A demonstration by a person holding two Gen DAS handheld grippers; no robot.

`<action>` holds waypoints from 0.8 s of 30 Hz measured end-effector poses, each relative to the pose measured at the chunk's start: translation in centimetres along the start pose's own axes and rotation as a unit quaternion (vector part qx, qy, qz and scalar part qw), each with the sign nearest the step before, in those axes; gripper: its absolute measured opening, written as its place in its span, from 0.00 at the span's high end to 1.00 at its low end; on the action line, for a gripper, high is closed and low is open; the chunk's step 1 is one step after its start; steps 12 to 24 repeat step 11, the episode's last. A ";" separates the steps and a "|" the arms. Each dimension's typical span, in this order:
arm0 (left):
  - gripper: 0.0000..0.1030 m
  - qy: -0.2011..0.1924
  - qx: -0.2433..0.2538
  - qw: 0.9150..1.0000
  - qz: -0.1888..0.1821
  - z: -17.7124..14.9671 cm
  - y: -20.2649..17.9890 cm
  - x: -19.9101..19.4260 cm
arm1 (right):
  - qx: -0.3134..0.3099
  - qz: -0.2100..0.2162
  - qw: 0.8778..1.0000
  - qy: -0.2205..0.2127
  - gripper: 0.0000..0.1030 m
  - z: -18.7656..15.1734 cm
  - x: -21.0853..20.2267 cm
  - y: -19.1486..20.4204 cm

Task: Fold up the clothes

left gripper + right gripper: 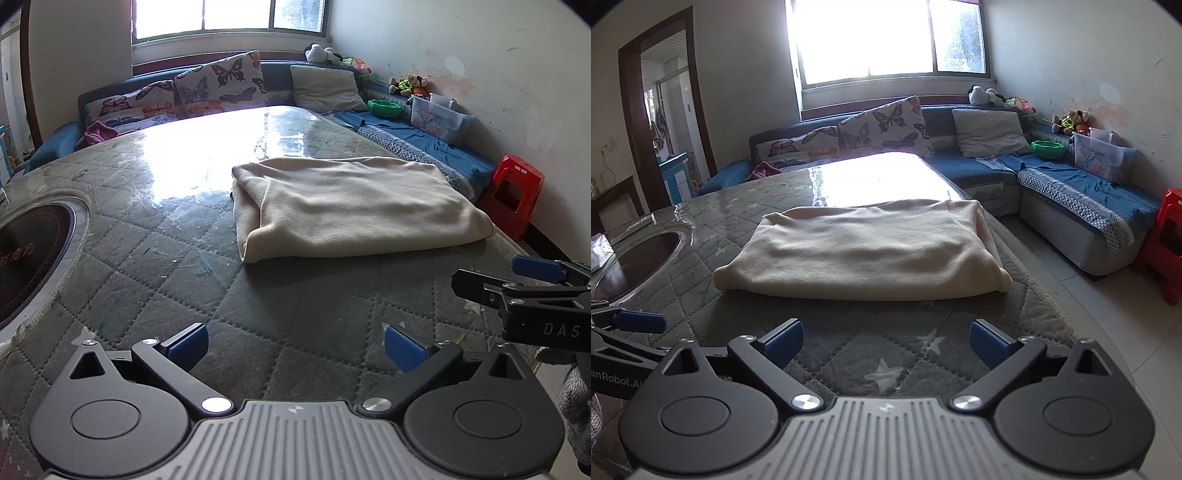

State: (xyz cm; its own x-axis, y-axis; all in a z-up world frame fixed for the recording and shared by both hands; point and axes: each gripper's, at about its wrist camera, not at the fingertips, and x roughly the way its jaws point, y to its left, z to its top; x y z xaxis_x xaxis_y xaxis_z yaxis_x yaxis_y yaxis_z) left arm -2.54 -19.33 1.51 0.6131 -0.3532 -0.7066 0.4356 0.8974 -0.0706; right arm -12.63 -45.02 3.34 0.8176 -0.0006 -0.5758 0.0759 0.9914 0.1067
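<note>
Now both tools, left (295, 349) and right (886, 341), hover spread and empty over the tabletop (147, 236), near the folded cloth (864, 251).

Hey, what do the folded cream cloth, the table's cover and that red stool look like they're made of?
Cream cloth: probably soft fleece or brushed knit; matte, fuzzy surface, rounded folds.
Table cover: quilted grey fabric with diamond stitching, apparently under a clear glossy sheet, since the window glares off it.
Red stool: likely moulded plastic; uniform bright colour, smooth slightly shiny faces, cut-out side.
</note>
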 end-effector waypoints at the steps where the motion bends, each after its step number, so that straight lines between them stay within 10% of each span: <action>1: 0.00 0.000 0.000 1.000 0.000 0.0 0.0 0.0 | 0.000 0.000 1.000 0.000 0.04 0.0 0.0 0.0; 24: 0.00 -0.004 0.002 1.000 -0.001 0.0 -0.1 -0.1 | 0.003 0.000 1.000 -0.003 0.03 0.0 -0.2 -0.2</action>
